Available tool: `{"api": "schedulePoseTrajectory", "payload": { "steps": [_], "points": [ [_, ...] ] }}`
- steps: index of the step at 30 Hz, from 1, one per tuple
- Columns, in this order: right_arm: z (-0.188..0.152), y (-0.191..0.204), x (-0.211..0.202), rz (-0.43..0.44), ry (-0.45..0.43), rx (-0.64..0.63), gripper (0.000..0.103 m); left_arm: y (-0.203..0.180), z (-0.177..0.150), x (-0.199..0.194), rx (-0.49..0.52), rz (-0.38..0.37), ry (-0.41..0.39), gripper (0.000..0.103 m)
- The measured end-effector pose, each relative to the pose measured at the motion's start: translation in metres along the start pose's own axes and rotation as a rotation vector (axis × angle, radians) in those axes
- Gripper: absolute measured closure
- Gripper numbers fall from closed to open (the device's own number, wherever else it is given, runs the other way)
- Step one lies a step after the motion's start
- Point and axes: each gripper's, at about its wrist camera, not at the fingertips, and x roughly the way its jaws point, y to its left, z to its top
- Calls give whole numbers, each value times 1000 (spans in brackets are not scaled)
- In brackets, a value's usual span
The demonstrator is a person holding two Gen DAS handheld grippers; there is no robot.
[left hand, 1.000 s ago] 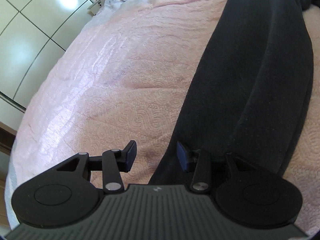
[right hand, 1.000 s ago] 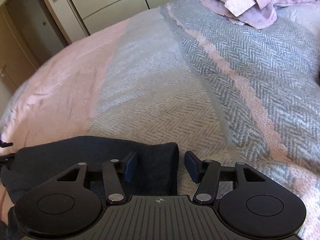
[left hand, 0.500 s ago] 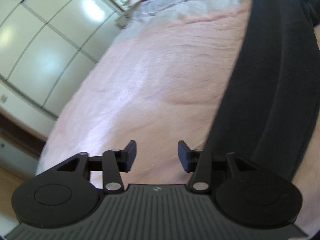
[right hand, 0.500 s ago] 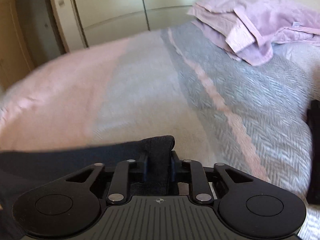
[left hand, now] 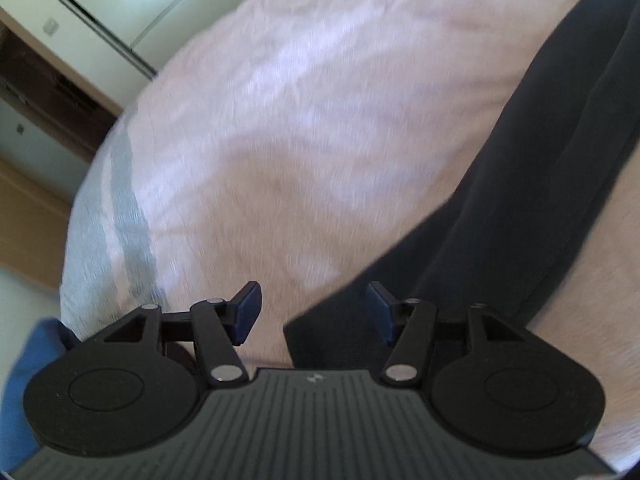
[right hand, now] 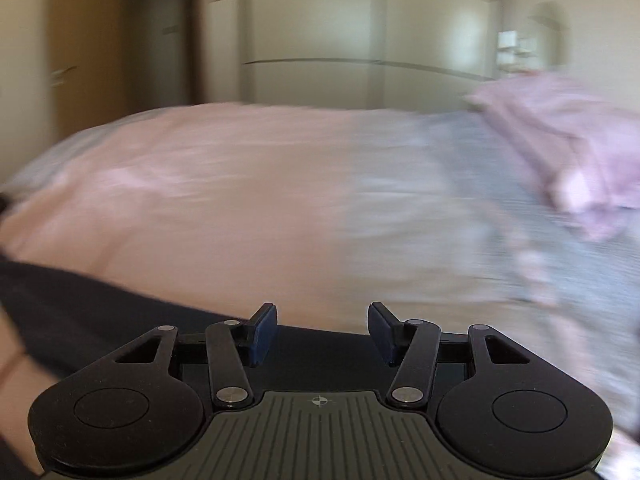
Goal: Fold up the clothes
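A long dark garment [left hand: 560,168] lies stretched over the pink bedspread [left hand: 300,120], running from the upper right down to its end by my left gripper [left hand: 314,310]. That gripper is open, and the garment's end corner lies between its fingers, close to the right one. In the right wrist view the same dark garment [right hand: 80,304] comes in from the left and passes low under my right gripper [right hand: 322,330]. The right gripper is open too, with dark fabric showing behind and below its fingertips. This view is blurred.
A grey herringbone blanket [right hand: 460,220] covers the bed's right side, with a heap of lilac clothes [right hand: 560,140] on it. Pale wardrobe doors [right hand: 360,40] stand beyond the bed. The bed's grey-striped edge [left hand: 120,208] falls away at left, and something blue [left hand: 32,364] shows at lower left.
My right gripper, shut on the garment's end half a second ago, has opened and tilted up. My left gripper has stayed open and swung left, bringing the garment's end between its fingers.
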Motion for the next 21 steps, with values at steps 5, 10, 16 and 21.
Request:
{"api": "schedulePoseTrajectory", "payload": {
  "steps": [5,10,16,21],
  "points": [
    [12,64,49,114,61,-113,49,23,-8,37,-133,-111,123,42],
    [7,89,83,155,118,-152,49,19,-15,34,-152,-188,95,74],
    [6,104,89,164,126,-152,49,39,-15,3,-295,-26,-95,100],
    [6,108,84,174,121,-134,49,35,-12,9,-296,78,-113,80]
  ]
}}
